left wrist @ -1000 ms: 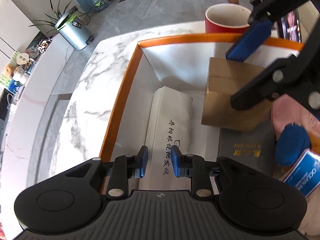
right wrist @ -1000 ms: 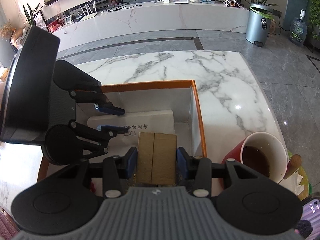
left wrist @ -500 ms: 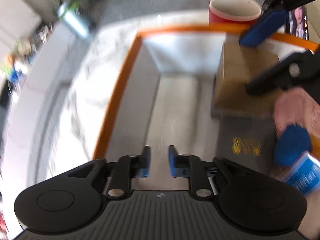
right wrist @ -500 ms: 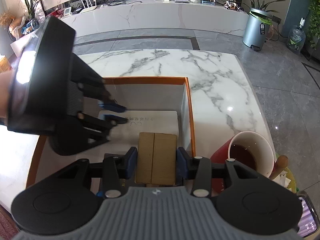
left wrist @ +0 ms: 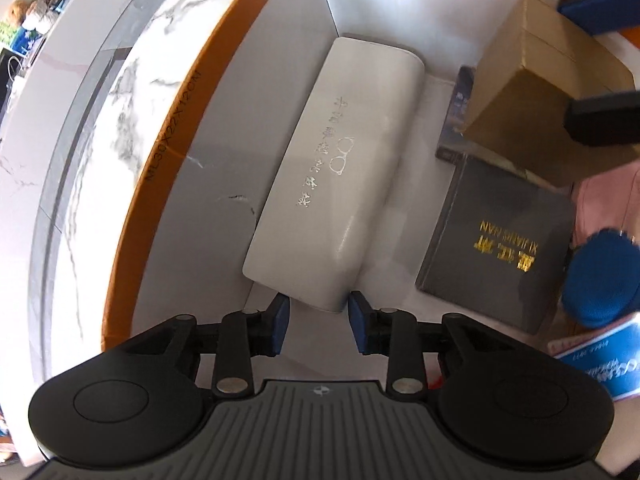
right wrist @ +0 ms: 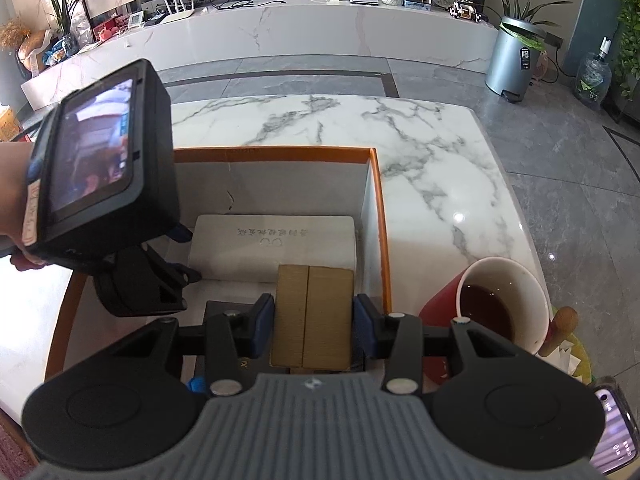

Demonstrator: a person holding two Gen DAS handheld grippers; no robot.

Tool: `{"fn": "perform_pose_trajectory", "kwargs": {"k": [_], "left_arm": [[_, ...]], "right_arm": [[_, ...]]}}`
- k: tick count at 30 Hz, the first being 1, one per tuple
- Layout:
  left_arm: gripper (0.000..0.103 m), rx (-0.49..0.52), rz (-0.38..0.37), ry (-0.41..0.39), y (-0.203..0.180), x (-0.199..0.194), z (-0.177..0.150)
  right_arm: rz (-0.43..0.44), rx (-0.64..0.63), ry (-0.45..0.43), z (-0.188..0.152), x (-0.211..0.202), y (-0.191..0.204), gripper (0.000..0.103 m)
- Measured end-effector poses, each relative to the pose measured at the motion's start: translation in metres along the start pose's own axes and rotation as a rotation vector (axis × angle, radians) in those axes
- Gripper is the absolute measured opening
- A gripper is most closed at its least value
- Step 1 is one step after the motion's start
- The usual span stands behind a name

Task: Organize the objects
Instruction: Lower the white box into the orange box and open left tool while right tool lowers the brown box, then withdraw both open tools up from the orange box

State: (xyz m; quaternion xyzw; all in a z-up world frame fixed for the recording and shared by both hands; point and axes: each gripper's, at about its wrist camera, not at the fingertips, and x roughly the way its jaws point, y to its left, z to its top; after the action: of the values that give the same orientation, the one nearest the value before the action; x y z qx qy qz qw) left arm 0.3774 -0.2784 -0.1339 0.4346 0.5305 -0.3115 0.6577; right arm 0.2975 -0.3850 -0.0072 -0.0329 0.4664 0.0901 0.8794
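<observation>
Box mostly packed, one item in hand.
Your left tongs [left wrist: 316,322] stand apart over the white glasses case [left wrist: 336,172]; your right tongs [right wrist: 314,326] clamp the gold cardboard box [right wrist: 312,316], not yet released.

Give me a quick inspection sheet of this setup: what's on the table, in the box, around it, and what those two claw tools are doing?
Surface: white marble table, bearing an orange-rimmed box.
Job's things: white glasses case, dark grey booklet and gold box, all inside the orange-rimmed box.
Clutter: red cup of dark drink beside the box; blue round item; phone at the edge.
Grippers: left gripper open, nothing clamped, glasses case end just ahead of its fingertips; right gripper shut on the gold box.
Cables: some on the far counter, none on the table.
Surroundings: grey tiled floor, metal bin, potted plants.
</observation>
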Motion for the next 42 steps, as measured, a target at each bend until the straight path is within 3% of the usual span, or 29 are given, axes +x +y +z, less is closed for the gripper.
{"fn": "perform_pose_trajectory", "kwargs": {"k": [5,9,18,22,27,33,35,39,42], "left_arm": [[0.029,0.001,-0.010,-0.075,-0.001,-0.003,0.002],[0.028,-0.018,-0.011,-0.084,-0.002,-0.009,0.003],[0.028,-0.056,0.002,-0.283,0.010,-0.082,-0.041],[0.029,-0.094,0.016,-0.331,0.016,-0.102,-0.052],[0.032,-0.183,0.006,-0.343,0.037,-0.113,-0.080],[0.032,-0.293,-0.045,-0.313,0.041,-0.124,-0.105],[0.032,-0.331,-0.079,-0.307,0.044,-0.124,-0.113],[0.032,-0.374,-0.107,-0.322,0.047,-0.126,-0.123],[0.032,-0.391,-0.119,-0.330,0.049,-0.125,-0.125]], "right_arm": [[0.010,0.008,0.005,0.000,0.000,-0.002,0.046],[0.053,0.048,0.011,0.001,-0.001,-0.003,0.046],[0.207,0.127,-0.013,0.008,-0.007,0.013,0.046],[0.201,0.080,-0.044,0.013,-0.003,0.026,0.046],[0.159,-0.159,-0.034,0.029,0.005,0.045,0.046],[0.195,-0.612,-0.007,0.035,0.014,0.067,0.046],[0.194,-0.756,0.014,0.032,0.017,0.076,0.046],[0.112,-1.096,0.032,0.013,0.022,0.095,0.045],[0.116,-1.258,0.039,0.003,0.025,0.101,0.045]]}}
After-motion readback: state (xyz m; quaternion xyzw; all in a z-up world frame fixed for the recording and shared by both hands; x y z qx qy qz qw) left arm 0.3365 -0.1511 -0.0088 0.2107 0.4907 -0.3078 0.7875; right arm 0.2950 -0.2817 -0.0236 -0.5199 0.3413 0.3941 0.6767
